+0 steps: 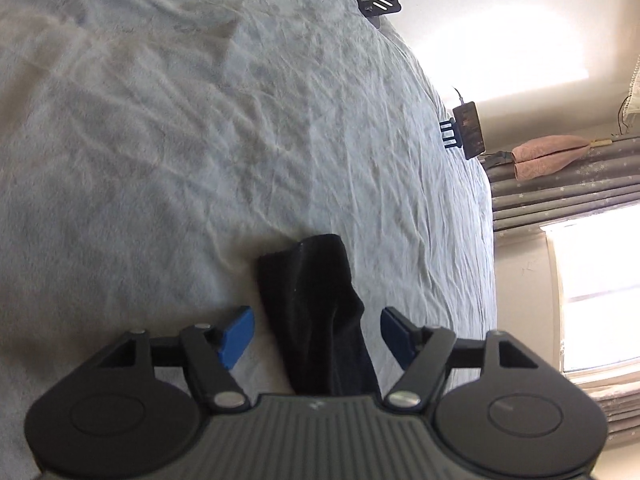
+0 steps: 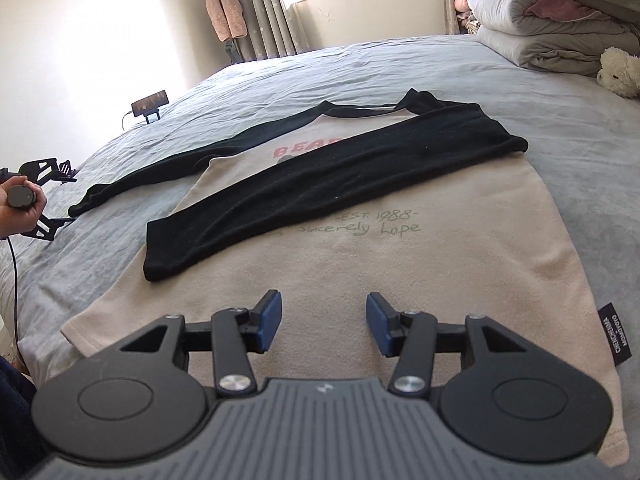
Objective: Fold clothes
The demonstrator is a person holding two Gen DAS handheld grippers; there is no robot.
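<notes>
In the left wrist view, the left gripper (image 1: 316, 334) hangs over a wrinkled pale grey-blue bedsheet (image 1: 200, 140). Its blue pads (image 1: 238, 340) stand wide apart, and the cuff end of a black knit sleeve (image 1: 312, 300) lies on the sheet between them, touching neither pad. At the far edge of the bed a dark phone on a small black stand (image 1: 468, 130) is propped up, and a second black slotted bracket (image 1: 380, 2) sits further along that edge. Beyond the bed hang grey pleated curtains (image 1: 560, 184) with a pink garment (image 1: 548, 156) draped beside them.

In the right wrist view, the right gripper (image 2: 324, 326) is poised above the lower part of a cream long-sleeved shirt with black sleeves and printed lettering (image 2: 400, 264), which lies flat on the bed. Its jaws are parted at a middling width with nothing between them. One black sleeve (image 2: 320, 188) is folded diagonally across the shirt's chest; the other (image 2: 168, 168) stretches out over the sheet toward the left, where a hand (image 2: 22, 210) grips the other gripper's handle. A stack of folded grey quilts (image 2: 552, 20) and a white plush toy (image 2: 620, 72) sit at the far right.
</notes>
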